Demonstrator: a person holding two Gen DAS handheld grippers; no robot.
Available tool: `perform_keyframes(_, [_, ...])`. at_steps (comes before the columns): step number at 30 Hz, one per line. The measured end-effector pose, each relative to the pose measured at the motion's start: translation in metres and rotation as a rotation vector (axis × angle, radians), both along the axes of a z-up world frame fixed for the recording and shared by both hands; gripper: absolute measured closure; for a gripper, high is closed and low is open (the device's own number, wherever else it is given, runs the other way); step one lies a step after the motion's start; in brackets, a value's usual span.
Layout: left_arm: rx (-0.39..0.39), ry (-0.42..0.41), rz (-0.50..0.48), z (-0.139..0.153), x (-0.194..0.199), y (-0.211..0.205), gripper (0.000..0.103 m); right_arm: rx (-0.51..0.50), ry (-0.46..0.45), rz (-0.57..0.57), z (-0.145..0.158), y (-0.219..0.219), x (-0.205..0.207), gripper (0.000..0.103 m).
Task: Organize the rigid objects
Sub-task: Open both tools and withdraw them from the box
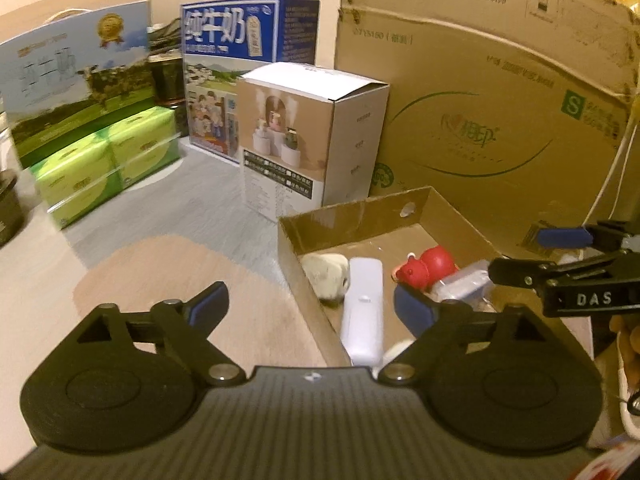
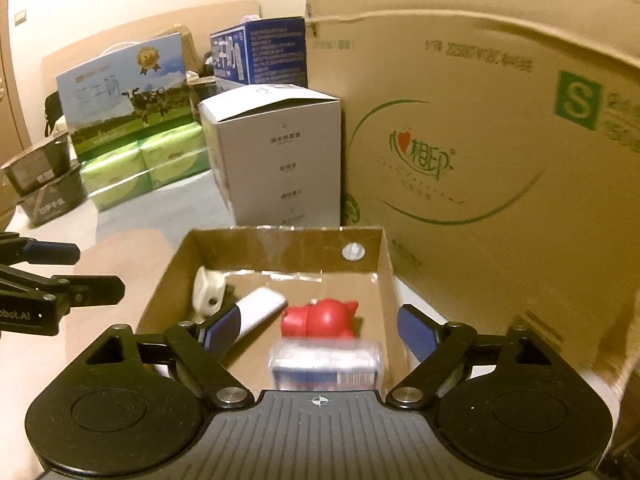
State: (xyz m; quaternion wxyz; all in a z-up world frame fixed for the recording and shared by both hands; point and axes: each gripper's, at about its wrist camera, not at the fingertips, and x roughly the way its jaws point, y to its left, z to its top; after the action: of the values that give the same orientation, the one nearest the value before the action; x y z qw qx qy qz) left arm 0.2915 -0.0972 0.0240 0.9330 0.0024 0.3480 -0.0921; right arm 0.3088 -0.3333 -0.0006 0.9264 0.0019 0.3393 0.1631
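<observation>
A low cardboard tray (image 2: pixel 280 236) holds a white plug (image 2: pixel 208 288), a white oblong bar (image 2: pixel 262 306), a red pig toy (image 2: pixel 320 318) and a small clear-and-blue box (image 2: pixel 326 362), which looks blurred. My right gripper (image 2: pixel 316 320) is open above the tray's near end, its pads clear of the small box. My left gripper (image 1: pixel 308 300) is open over the tray's left wall (image 1: pixel 352 208), holding nothing. Past it lie the bar (image 1: pixel 364 312), the plug (image 1: pixel 326 276), the pig (image 1: pixel 424 266) and the small box (image 1: pixel 466 284). Each gripper shows in the other's view: right gripper (image 1: pixel 532 254), left gripper (image 2: pixel 80 270).
A large brown carton (image 2: pixel 480 140) stands right behind the tray. A white product box (image 2: pixel 280 152) stands at the tray's far left corner. Further back are a blue milk carton (image 1: pixel 248 40), green tissue packs (image 1: pixel 108 160), a cow-print box (image 2: pixel 124 92) and dark boxes (image 2: pixel 44 184).
</observation>
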Motion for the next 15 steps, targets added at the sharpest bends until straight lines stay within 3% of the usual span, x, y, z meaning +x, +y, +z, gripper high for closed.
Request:
perform_keyframes(9, [-0.011, -0.023, 0.011, 0.02, -0.074, -0.006, 0.001, 0.029, 0.018, -0.025, 0.022, -0.011, -0.067, 0.012])
perform_keyframes(15, [0.046, -0.044, 0.009, 0.023, -0.126, -0.018, 0.001, 0.035, 0.028, -0.025, 0.034, -0.011, -0.111, 0.011])
